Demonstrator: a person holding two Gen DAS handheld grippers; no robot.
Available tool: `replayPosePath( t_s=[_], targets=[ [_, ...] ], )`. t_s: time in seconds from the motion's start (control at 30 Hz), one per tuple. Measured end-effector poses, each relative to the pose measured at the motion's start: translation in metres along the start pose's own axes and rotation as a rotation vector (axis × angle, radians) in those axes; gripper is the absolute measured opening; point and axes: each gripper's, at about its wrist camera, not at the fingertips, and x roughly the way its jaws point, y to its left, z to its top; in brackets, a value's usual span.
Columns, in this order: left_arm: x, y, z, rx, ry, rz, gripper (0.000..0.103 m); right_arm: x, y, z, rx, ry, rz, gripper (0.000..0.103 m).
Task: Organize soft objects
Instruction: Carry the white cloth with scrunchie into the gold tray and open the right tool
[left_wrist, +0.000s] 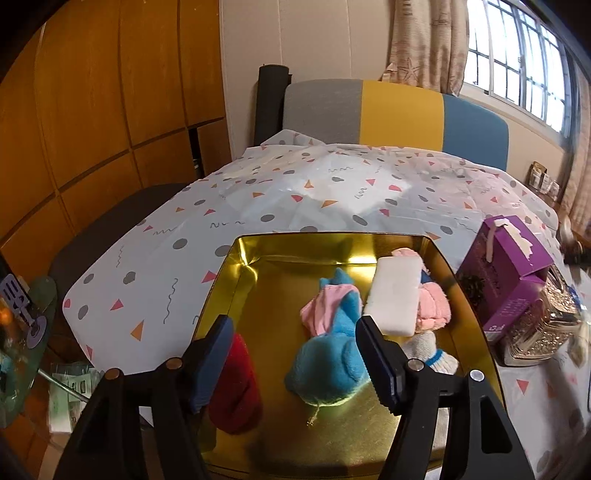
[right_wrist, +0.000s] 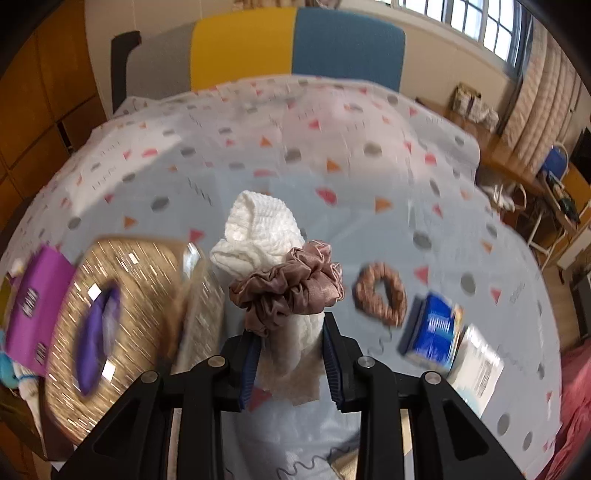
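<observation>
The right gripper (right_wrist: 291, 363) is clamping a white cloth (right_wrist: 258, 232) wrapped in a scrunchie (right_wrist: 291, 284), upright; the gold tray (left_wrist: 258, 295) is lying leftward, beneath the empty, wide-open left gripper (left_wrist: 295, 363).

The desk (left_wrist: 155, 258) wears a patterned cloth; a gold tray (left_wrist: 258, 314) lies under the left tongs (left_wrist: 295, 365), purple box (left_wrist: 517, 266) to their right.

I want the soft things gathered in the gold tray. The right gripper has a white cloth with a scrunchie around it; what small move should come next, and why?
Probably carry it left toward the gold tray. The right gripper is shut on the white cloth, ringed by the brown scrunchie, above the tablecloth. The blue plush and white sponge already lie in the tray, and the left gripper hangs open.
</observation>
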Motion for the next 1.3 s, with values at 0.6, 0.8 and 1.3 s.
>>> replayPosePath(
  t_s=[0.6, 0.8, 1.3],
  targets=[
    [-0.003, -0.011, -0.008, 0.027, 0.014, -0.023, 0.071, -0.065, 0.074, 0.071, -0.123, -0.182, 0.083, 0.031],
    [-0.005, -0.009, -0.009, 0.021, 0.013, -0.023, 0.074, -0.088, 0.113, 0.076, -0.176, -0.246, 0.170, 0.031],
    [-0.006, 0.002, -0.011, 0.000, 0.021, -0.024, 0.076, -0.110, 0.214, 0.044, -0.318, -0.215, 0.490, 0.031]
  ],
)
